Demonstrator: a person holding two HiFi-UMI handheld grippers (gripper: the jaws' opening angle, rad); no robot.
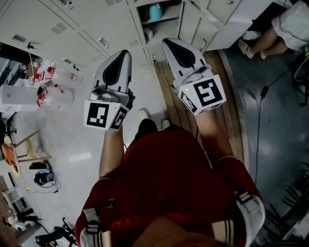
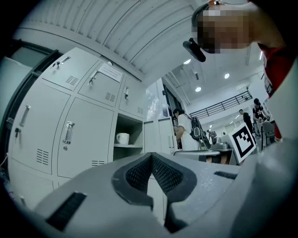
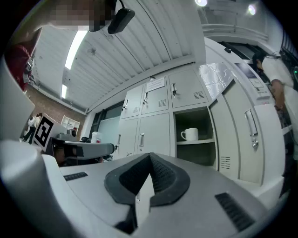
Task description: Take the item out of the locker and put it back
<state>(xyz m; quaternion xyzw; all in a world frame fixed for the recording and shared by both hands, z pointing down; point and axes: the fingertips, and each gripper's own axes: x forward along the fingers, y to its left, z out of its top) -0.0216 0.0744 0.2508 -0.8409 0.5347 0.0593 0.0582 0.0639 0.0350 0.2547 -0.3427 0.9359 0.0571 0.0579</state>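
A white mug [image 3: 190, 134] stands on the shelf of an open locker [image 3: 193, 153] in a bank of grey lockers; it also shows in the left gripper view, where the mug [image 2: 122, 138] is farther off. In the head view a bluish shape [image 1: 155, 10] sits in that open compartment. Both grippers are held out in front of the person, short of the lockers. My left gripper [image 2: 151, 156] is shut with nothing between its pads, and my right gripper [image 3: 150, 156] is shut and empty as well. From above, the left gripper [image 1: 123, 54] and the right gripper [image 1: 167, 43] point toward the lockers.
The locker's door [image 3: 249, 128] hangs open to the right of the compartment. Closed lockers [image 2: 70, 135] fill the wall on the left. A person [image 1: 270, 34] stands at the far right, and another with a backpack [image 2: 188, 130] stands down the aisle. A cluttered table [image 1: 24, 94] lies left.
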